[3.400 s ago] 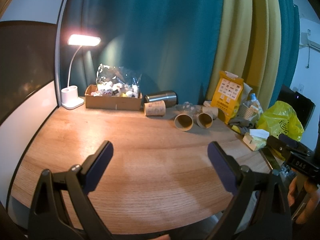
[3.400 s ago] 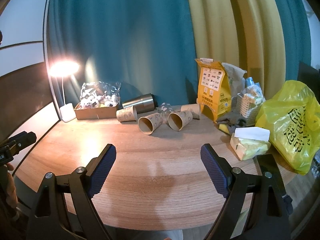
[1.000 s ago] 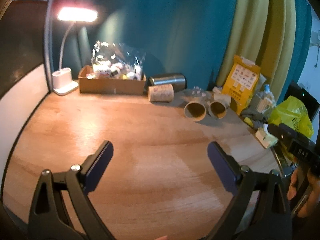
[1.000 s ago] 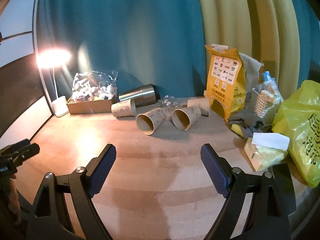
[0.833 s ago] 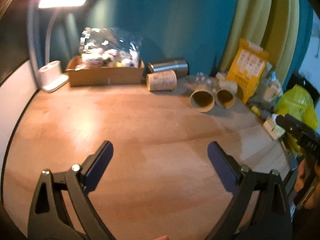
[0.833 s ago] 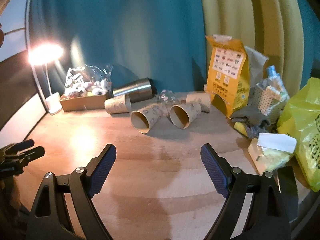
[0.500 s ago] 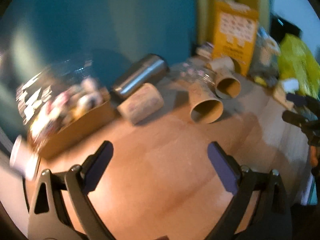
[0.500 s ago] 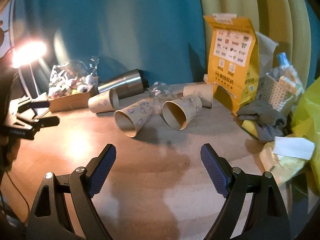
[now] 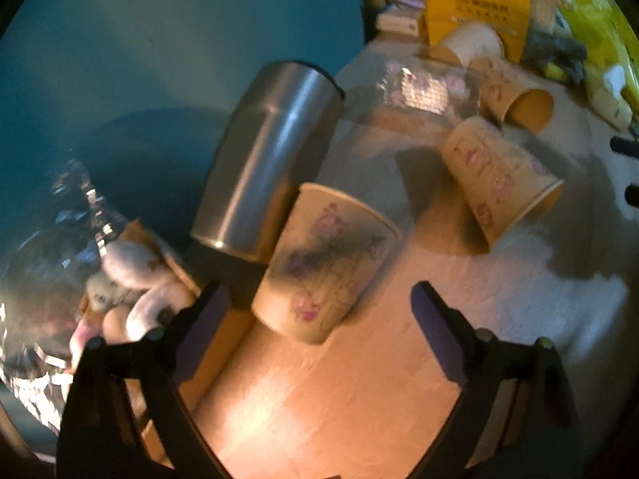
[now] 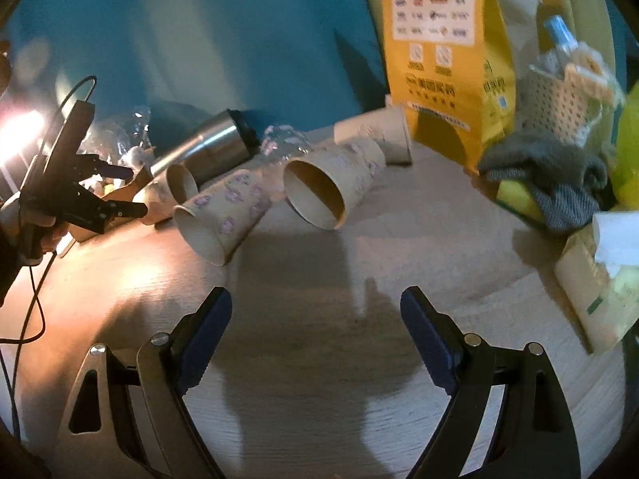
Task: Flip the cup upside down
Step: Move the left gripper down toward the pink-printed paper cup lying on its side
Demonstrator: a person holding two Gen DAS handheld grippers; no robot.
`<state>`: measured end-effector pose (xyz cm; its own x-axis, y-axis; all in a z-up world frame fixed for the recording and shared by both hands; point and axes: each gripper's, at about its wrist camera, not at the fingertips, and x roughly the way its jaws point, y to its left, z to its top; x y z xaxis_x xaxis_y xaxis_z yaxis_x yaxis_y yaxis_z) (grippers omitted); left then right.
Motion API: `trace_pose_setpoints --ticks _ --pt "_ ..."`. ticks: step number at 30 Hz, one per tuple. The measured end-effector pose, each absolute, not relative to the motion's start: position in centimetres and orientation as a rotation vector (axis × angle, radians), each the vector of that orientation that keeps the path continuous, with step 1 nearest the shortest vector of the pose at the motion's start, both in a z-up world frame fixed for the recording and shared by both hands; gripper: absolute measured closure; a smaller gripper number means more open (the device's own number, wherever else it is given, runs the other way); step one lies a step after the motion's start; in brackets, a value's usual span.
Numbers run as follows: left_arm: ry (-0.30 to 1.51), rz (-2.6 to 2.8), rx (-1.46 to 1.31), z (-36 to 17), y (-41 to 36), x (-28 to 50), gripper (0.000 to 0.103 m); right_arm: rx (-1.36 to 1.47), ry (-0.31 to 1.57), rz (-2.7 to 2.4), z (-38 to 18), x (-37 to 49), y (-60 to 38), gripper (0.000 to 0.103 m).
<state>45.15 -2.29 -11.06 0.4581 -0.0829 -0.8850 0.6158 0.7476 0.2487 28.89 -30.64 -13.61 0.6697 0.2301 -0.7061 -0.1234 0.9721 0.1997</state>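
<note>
the left gripper (image 9: 315,311) is spread wide with a paper cup (image 9: 323,259) lying on its side just ahead between its fingers, beside a steel tumbler (image 9: 263,159), likely lined up to grasp. the right gripper (image 10: 315,319), also spread and empty, hangs back over bare table (image 10: 319,359), two more cups (image 10: 223,215) ahead.

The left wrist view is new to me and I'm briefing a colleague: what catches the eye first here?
First, the paper cup lying on its side right ahead of the open left claw, beside the steel tumbler, which also lies on its side. Further right, more paper cups lie tipped over on the wooden table. At the far edge stands a yellow bag.
</note>
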Motion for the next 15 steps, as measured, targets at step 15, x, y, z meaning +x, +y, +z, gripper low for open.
trace_pose_setpoints --ticks 15 --pt "1.021 -0.455 0.649 -14.5 -4.1 45.9 0.045 0.128 0.814 0.195 -13.7 27.5 -31.1 0.014"
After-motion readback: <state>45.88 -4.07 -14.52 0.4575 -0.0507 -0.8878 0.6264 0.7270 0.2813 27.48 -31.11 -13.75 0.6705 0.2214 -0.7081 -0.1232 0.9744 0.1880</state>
